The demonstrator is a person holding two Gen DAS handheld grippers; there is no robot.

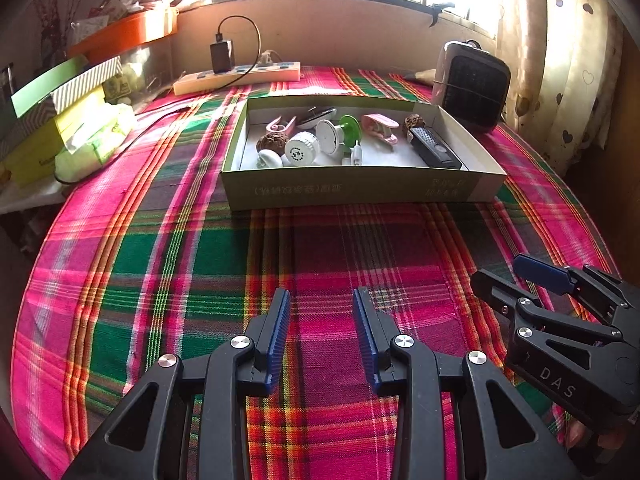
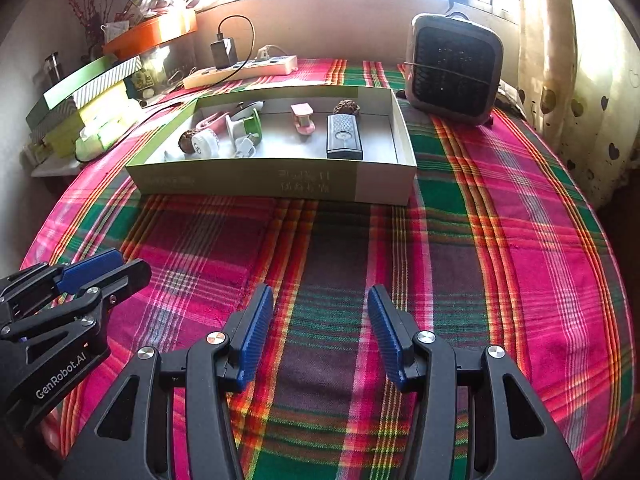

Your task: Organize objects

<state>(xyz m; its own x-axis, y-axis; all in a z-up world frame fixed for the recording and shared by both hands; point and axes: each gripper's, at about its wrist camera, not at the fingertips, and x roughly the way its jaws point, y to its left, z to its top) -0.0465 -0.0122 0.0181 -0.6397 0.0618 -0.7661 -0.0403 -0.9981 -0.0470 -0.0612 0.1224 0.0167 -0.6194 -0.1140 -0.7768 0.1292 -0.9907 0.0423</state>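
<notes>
Box [image 1: 352, 192] of small items, black remote [image 2: 344, 138] included, sits mid-worktop [image 2: 500, 240] on plaid cloth. Left hand-held gripper [image 1: 322, 304] and right hand-held gripper [image 2: 320, 300] hover nearer, jaws spread, nothing between them.

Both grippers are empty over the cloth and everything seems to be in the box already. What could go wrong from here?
1. The items sit packed at the left end of the box: the white round cap, walnut and green-and-white spool touch, so reaching in may knock neighbours.
2. The left gripper and right gripper hang close side by side and may collide.
3. The shallow box may slide on the plaid cloth.
</notes>
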